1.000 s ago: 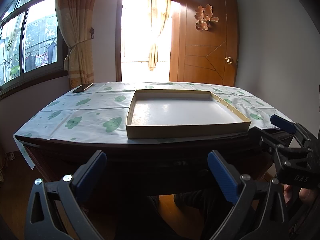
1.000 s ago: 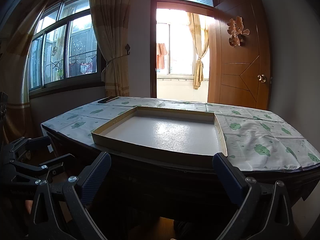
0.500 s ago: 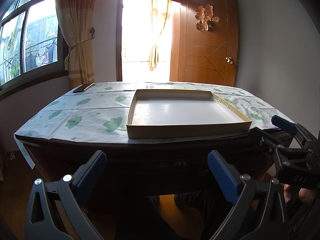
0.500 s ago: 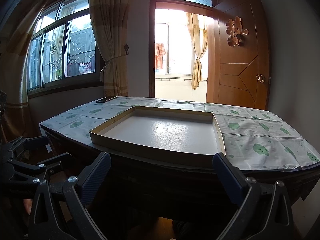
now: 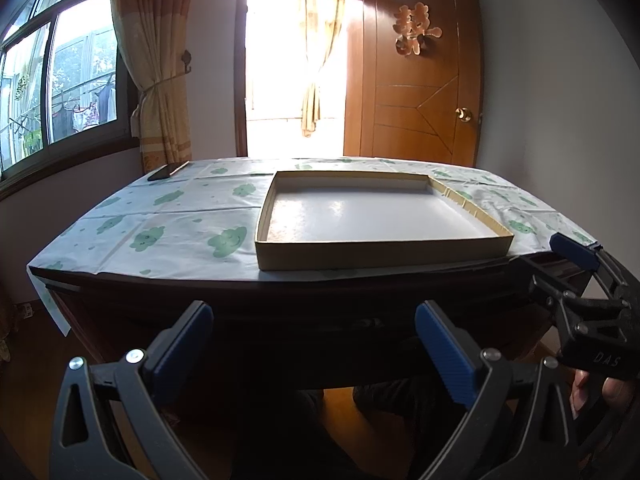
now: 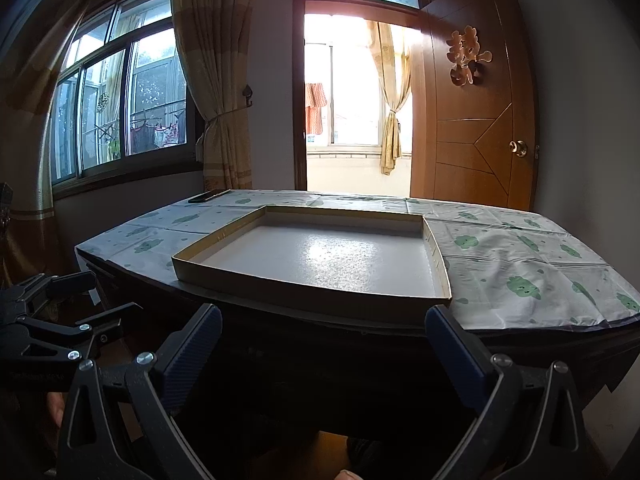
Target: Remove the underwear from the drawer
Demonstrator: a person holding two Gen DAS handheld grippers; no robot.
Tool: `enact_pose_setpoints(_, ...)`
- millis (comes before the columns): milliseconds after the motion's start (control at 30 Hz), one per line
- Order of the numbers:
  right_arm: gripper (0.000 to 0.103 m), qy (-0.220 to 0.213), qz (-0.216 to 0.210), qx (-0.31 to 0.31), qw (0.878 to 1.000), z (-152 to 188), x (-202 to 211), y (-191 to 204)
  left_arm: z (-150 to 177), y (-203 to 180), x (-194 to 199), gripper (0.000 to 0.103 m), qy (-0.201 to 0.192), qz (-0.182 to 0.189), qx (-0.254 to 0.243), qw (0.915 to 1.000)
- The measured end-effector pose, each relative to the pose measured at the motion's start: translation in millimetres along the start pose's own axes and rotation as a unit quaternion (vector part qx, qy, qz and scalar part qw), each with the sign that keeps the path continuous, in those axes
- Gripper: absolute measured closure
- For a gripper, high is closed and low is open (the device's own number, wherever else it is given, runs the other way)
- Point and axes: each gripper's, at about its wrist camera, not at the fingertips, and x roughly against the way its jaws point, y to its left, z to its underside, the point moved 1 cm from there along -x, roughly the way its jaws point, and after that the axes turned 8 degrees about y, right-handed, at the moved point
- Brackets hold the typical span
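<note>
Left wrist view gives me my left gripper (image 5: 314, 346) with its blue-padded jaws spread wide, holding nothing, low in front of the dark wooden table (image 5: 280, 312). The table front is in deep shadow; I cannot make out a drawer or any underwear there. At 3 o'clock the right gripper (image 5: 576, 280) pokes in, partly cut off by the frame edge. From its own camera the right gripper (image 6: 324, 346) is spread wide too. On the white tablecloth with green cloud prints (image 6: 520, 264) sits a shallow, empty cardboard tray with a white floor (image 6: 312, 280), at 12 o'clock from both claws. A dark flat phone-like slab (image 5: 168, 171) lies at 11 o'clock, near the far edge. Glare from the open doorway (image 5: 292, 72) washes out everything beyond.
</note>
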Motion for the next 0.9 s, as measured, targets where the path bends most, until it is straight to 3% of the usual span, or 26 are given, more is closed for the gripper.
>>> enact_pose_setpoints(400, 0.0, -0.032, -0.006, 0.005, 0.999, 7.9, -12.2, -11.9, 4.2, -0.2, -7.3, 0.0, 0.008, 0.003, 0.001, 1.0)
enact_pose_setpoints(700, 0.0, -0.113, -0.03, 0.071, 0.991, 25.2, -42.5, -20.6, 8.7, -4.3, -10.3, 0.0, 0.017, 0.01, -0.002, 0.9998)
enact_pose_setpoints(900, 0.0, -0.168, -0.009, 0.133, 0.977, 38.0, -54.6, -15.8, 11.3, -2.8, -11.4, 0.0, 0.022, 0.014, 0.004, 0.9997)
